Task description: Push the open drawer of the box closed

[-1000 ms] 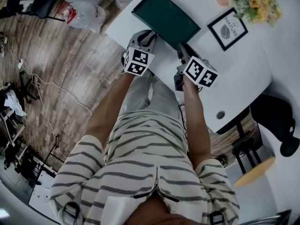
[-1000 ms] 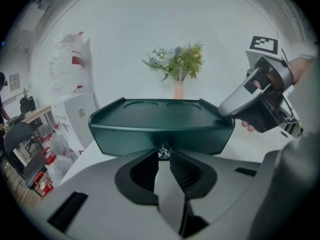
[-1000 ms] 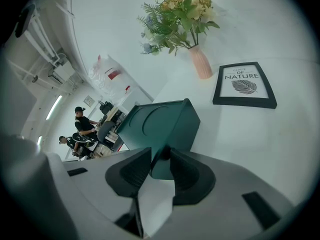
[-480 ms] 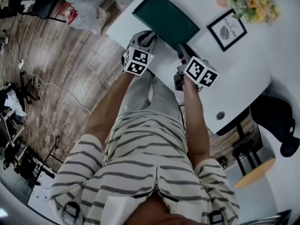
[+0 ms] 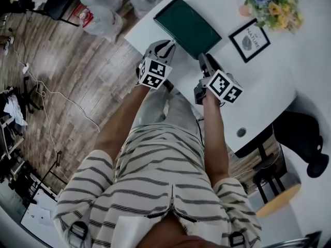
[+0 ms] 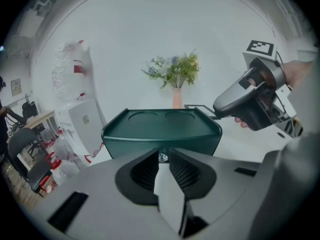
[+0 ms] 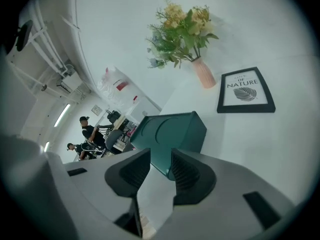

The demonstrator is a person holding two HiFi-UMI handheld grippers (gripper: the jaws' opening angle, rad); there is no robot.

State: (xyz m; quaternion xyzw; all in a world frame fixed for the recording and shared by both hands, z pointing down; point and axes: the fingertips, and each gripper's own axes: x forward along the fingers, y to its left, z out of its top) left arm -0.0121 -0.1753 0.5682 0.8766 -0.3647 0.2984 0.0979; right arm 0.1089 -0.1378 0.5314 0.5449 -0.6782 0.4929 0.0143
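Observation:
The dark green box [image 5: 187, 25] stands on the white table [image 5: 258, 81] with its front towards me. In the left gripper view the box front [image 6: 160, 136] looks flush, and its small metal knob [image 6: 161, 157] sits just beyond the tips. My left gripper [image 5: 164, 45] [image 6: 164, 155] is at the box's near left side, open by a narrow gap and pressing on nothing. My right gripper [image 5: 202, 57] [image 7: 161, 156] hovers off the box's near right corner [image 7: 170, 134]. Its jaws have just been opening, with nothing between them.
A framed "NATURE" print [image 5: 250, 39] and a vase of flowers [image 5: 271, 3] stand behind the box to the right. A cable hole [image 5: 241, 132] is near the table's front edge. Plastic bags [image 5: 101, 14] lie on the wooden floor at left. A dark stool [image 5: 300, 133] stands at right.
The head view has shifted, so box and grippers sit slightly further right in the picture. Both grippers remain at the box's near side.

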